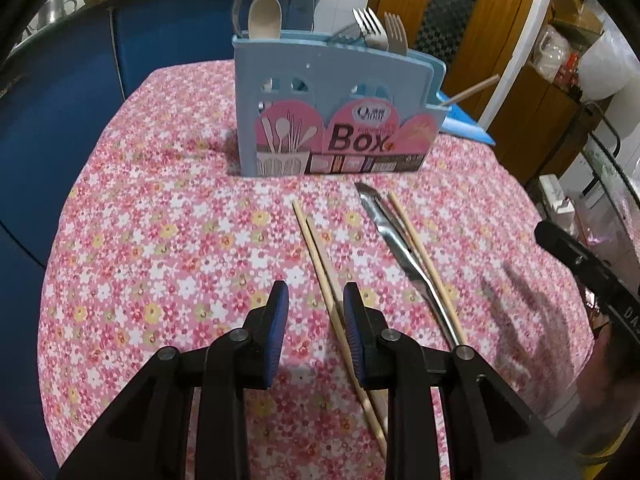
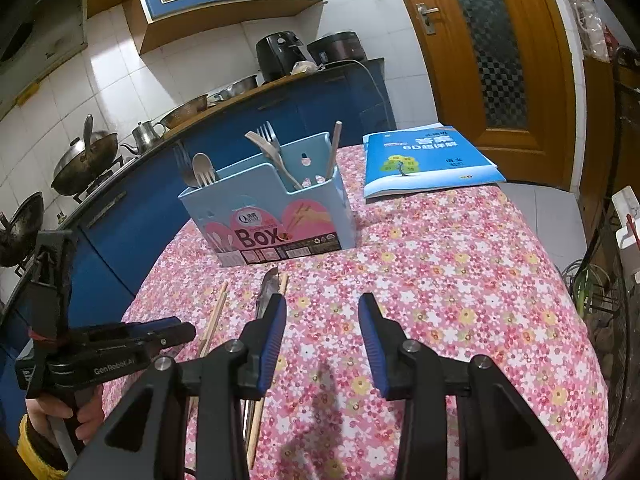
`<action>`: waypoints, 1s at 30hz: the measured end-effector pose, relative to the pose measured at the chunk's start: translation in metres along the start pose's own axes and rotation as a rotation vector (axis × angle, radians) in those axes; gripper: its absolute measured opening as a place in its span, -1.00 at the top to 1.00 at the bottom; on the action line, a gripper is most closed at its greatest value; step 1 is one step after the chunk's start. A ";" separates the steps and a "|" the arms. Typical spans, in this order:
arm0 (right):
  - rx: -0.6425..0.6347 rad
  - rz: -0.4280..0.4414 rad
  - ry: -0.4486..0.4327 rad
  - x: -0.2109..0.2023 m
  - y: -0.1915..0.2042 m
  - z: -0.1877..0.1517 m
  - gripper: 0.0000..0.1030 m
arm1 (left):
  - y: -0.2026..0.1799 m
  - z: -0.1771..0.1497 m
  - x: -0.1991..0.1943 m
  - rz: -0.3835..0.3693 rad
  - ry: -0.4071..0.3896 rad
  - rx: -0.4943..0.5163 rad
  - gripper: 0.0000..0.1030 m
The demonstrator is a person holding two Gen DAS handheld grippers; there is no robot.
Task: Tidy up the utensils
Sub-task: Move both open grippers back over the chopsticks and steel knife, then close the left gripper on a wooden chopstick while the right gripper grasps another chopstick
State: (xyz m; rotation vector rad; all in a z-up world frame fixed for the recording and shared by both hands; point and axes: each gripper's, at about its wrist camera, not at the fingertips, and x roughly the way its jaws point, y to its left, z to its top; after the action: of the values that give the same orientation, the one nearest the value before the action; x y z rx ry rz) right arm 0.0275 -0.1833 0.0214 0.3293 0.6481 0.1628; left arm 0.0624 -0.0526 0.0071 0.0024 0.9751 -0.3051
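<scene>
The left tool [image 1: 316, 300] is spread and hangs low over the flowered surface [image 1: 160, 240], a pair of chopsticks [image 1: 320, 256] running between its pads close to the right pad [image 1: 354, 312], nothing pinched. The right tool [image 2: 322, 312] is spread too, holding nothing, above bare cloth toward the near edge. Just right of the pair lie a knife [image 1: 394, 236] and a single chopstick [image 1: 420, 252], side by side and touching along part of their length. Beyond them, toward the far edge, stands the blue box [image 2: 272, 208], upright, with a spoon [image 1: 264, 16] in its left part, forks [image 1: 380, 28] in the middle and one chopstick [image 2: 333, 148] leaning in the right end. A blue book [image 2: 424, 160] lies at the far right corner.
</scene>
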 end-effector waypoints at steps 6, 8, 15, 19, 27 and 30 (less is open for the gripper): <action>0.015 0.002 -0.001 -0.001 -0.006 -0.002 0.21 | -0.003 -0.004 0.008 0.024 0.037 0.005 0.46; 0.019 0.003 -0.003 -0.001 -0.007 -0.002 0.21 | -0.002 -0.005 0.010 0.025 0.039 -0.001 0.46; 0.037 0.006 0.000 0.000 -0.013 -0.005 0.21 | -0.003 -0.003 0.017 0.048 0.039 -0.003 0.46; 0.041 0.011 0.002 0.001 -0.015 -0.006 0.21 | -0.006 0.004 0.024 0.055 0.043 0.006 0.46; 0.051 0.011 -0.008 -0.002 -0.018 -0.007 0.21 | -0.003 0.016 0.032 0.047 0.069 -0.014 0.46; 0.058 0.009 -0.010 -0.004 -0.020 -0.007 0.21 | 0.005 0.014 0.030 0.034 0.063 -0.031 0.46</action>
State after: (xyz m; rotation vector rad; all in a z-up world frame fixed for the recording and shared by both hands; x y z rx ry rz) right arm 0.0211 -0.2012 0.0111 0.3890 0.6423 0.1514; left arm 0.0907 -0.0578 -0.0103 0.0002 1.0409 -0.2603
